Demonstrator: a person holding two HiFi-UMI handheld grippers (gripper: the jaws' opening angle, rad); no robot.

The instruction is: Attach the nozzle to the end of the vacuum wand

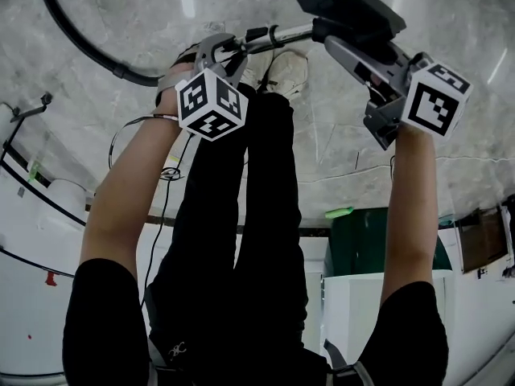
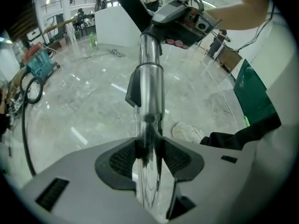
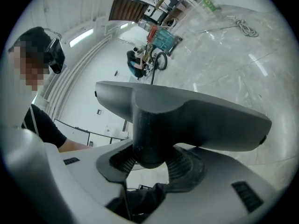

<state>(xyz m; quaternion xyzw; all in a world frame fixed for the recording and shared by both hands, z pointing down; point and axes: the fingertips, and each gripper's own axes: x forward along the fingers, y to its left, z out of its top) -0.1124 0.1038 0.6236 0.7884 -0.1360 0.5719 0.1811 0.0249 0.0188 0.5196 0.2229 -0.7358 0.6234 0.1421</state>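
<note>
Head view | glossy grey marble floor (image 1: 105,95), white partition (image 2: 117,31) | left gripper (image 2: 149,153) jaws clamp wand (image 2: 150,85) | right gripper (image 3: 148,160) jaws clamp nozzle (image 3: 201,118)

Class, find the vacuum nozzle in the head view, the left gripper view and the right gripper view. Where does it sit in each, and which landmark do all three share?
Head view: nozzle at the top right.
Left gripper view: nozzle is a dark bar at top centre, beyond the wand.
Right gripper view: nozzle fills the centre, its neck clamped in the right gripper.
Shared landmark: the marble floor.
</note>
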